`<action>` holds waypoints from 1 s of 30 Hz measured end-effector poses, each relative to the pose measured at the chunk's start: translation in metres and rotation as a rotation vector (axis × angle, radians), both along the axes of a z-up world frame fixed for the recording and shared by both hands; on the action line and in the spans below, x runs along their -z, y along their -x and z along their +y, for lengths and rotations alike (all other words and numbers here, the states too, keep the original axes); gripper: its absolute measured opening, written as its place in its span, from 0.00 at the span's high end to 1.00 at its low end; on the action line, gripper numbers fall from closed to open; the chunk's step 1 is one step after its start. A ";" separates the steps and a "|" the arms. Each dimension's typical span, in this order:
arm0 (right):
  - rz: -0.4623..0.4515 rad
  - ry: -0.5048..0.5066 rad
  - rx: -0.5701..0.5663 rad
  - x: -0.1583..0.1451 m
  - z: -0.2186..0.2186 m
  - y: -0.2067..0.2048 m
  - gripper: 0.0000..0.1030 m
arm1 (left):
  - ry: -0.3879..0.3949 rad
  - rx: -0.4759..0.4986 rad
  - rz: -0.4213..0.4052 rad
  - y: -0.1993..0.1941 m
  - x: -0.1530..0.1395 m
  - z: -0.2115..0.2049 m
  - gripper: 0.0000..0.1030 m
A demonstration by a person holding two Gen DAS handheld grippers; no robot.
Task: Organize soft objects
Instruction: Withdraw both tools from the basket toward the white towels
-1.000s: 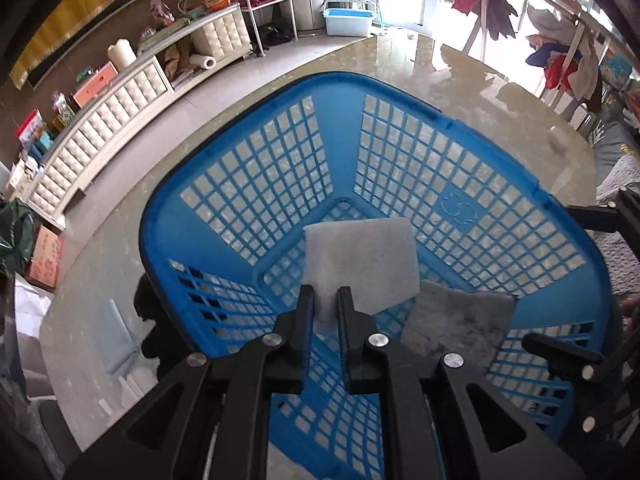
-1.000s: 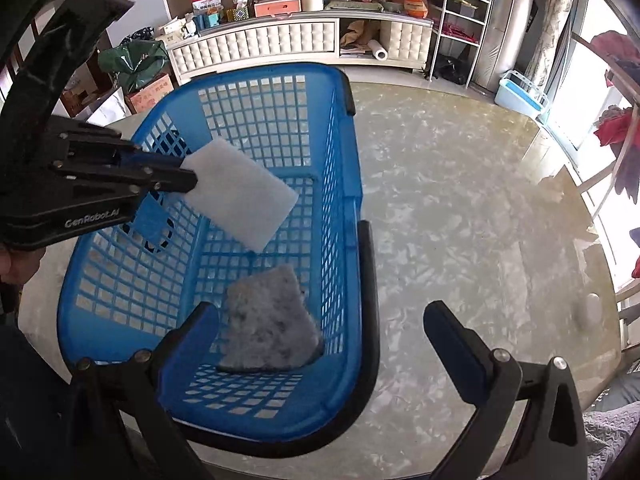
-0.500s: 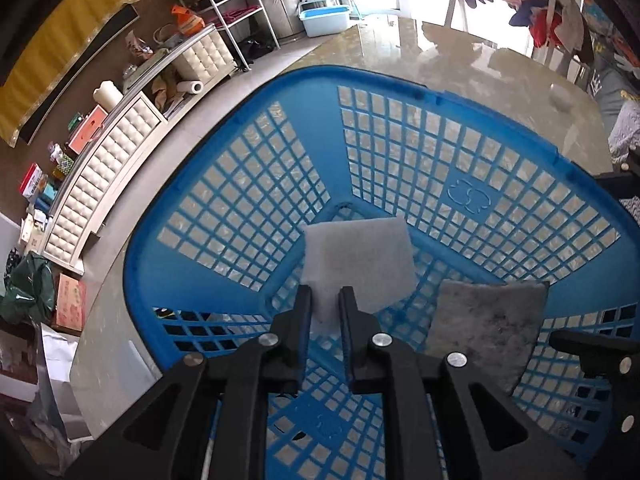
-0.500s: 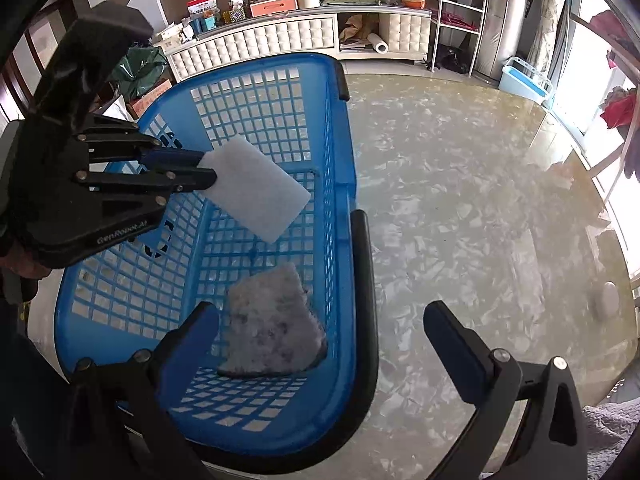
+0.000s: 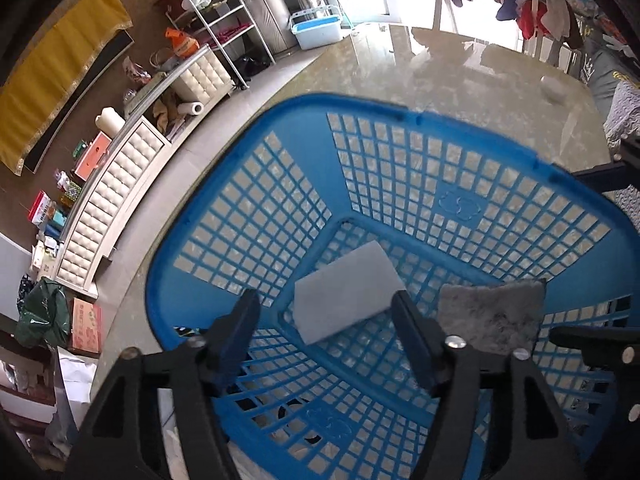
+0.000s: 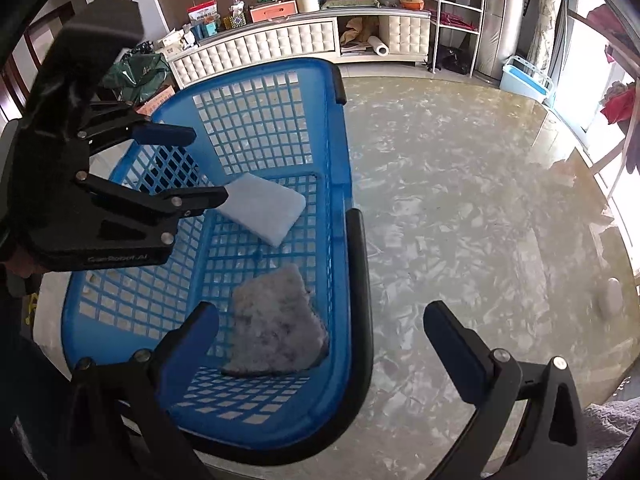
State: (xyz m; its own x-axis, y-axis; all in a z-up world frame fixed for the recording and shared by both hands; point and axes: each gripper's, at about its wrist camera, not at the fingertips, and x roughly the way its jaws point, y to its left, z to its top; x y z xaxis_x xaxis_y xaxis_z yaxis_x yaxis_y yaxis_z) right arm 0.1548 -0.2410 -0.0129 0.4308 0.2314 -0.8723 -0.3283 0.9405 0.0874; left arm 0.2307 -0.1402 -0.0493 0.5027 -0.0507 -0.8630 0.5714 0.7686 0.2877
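A blue mesh basket [image 5: 460, 136] [image 6: 340, 152] stands on the marble table. A white sponge pad [image 5: 346, 290] [image 6: 264, 206] lies loose on the basket floor. A grey fluffy cloth [image 5: 494, 314] [image 6: 276, 328] lies beside it in the basket. My left gripper [image 5: 326, 322] [image 6: 208, 168] is open and empty, hovering over the basket just behind the white pad. My right gripper [image 6: 320, 338] is open and empty, straddling the basket's black-edged right rim near the grey cloth.
The marble table [image 6: 480, 220] stretches right of the basket, with a small white object [image 6: 612, 300] near its far edge. A white cabinet [image 6: 280, 46] with clutter stands behind. A grey blanket [image 6: 612, 424] lies at the lower right.
My left gripper has opened and let go of the white pad, which has dropped onto the basket floor. The right gripper has stayed open over the basket rim.
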 end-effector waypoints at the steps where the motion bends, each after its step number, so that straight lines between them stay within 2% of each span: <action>1: -0.001 -0.007 0.002 -0.001 -0.001 0.001 0.00 | 0.005 0.004 -0.003 0.002 -0.005 -0.001 0.27; 7: -0.017 -0.042 0.021 -0.014 -0.008 0.007 0.00 | 0.036 -0.025 0.014 0.013 -0.021 0.008 0.26; 12: -0.038 -0.039 0.027 -0.028 -0.010 0.018 0.00 | 0.069 -0.069 -0.010 0.028 -0.037 0.021 0.20; 14: -0.047 -0.031 0.022 -0.032 -0.008 0.022 0.00 | 0.099 -0.070 -0.006 0.037 -0.044 0.027 0.14; 16: -0.060 -0.031 0.021 -0.038 -0.007 0.027 0.00 | 0.095 -0.075 -0.030 0.049 -0.052 0.034 0.10; 18: -0.062 -0.029 0.020 -0.043 -0.005 0.032 0.00 | 0.096 -0.081 -0.040 0.057 -0.057 0.039 0.00; 22: -0.065 -0.028 0.014 -0.050 -0.001 0.038 0.00 | 0.142 -0.093 -0.041 0.077 -0.071 0.056 0.00; 30: -0.094 -0.039 -0.036 -0.065 0.025 0.048 0.00 | 0.211 -0.057 -0.038 0.117 -0.085 0.089 0.00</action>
